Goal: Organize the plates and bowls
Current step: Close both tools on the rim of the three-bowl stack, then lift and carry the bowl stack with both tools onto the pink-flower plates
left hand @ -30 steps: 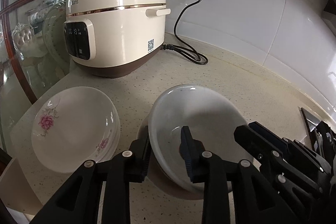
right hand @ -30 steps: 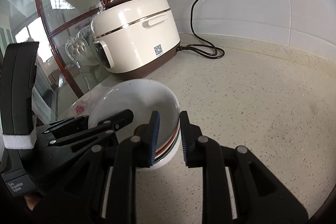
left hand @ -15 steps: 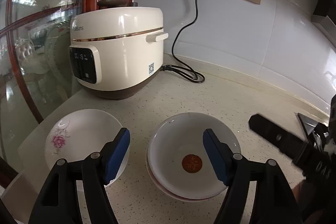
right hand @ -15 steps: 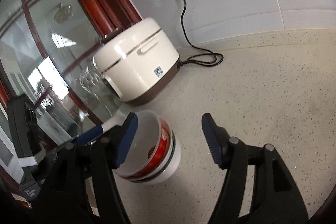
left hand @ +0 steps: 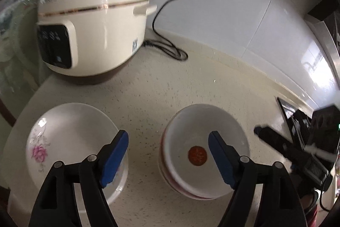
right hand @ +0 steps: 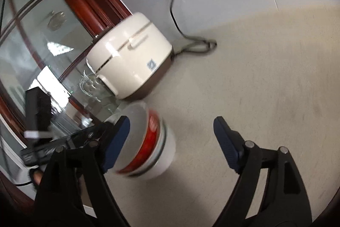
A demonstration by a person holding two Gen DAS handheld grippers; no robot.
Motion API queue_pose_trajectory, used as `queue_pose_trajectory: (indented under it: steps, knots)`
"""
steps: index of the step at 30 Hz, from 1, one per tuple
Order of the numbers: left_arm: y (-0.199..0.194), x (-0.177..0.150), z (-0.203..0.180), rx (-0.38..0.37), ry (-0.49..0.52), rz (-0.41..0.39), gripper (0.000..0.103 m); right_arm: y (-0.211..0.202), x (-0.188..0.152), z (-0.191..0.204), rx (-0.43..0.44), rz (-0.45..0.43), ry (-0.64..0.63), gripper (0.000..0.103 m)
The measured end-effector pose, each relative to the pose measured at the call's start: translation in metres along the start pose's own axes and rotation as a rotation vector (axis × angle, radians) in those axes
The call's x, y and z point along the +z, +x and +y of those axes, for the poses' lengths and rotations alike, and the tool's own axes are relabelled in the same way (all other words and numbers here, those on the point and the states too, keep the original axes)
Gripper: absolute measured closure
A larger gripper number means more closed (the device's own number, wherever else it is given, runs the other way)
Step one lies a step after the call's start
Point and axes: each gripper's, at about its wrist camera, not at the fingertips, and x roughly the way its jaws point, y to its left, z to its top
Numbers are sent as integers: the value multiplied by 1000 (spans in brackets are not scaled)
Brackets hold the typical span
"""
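Evidently the sorting is meant to go by kind: the bowls (left hand: pixel 204 152) are nested in one stack on the counter (left hand: pixel 212 82), while the plates (left hand: pixel 72 142) are piled just beside them, in front of the cooker (left hand: pixel 93 20). The left gripper (left hand: pixel 167 156) is held above the gap between the two piles, its jaws widening and nothing gripped. The right gripper (right hand: pixel 172 139) is likewise being opened, with the bowls seen beside its left finger but not pressed.

Nested bowls (left hand: pixel 204 152) beside stacked floral plates (left hand: pixel 70 142)
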Motion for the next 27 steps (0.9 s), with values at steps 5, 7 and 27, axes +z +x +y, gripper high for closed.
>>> queue_pose_trajectory:
  steps: [5, 7, 27]
  knots:
    - [24, 14, 7, -69, 39, 105, 25, -2, -33, 5, -32, 27, 171, 18]
    - [34, 20, 4, -98, 65, 142, 25, -1, -44, 10, -43, 21, 222, 18]
    - [96, 29, 0, -260, 100, 338, 39, 43, -64, 31, -143, -21, 461, 21]
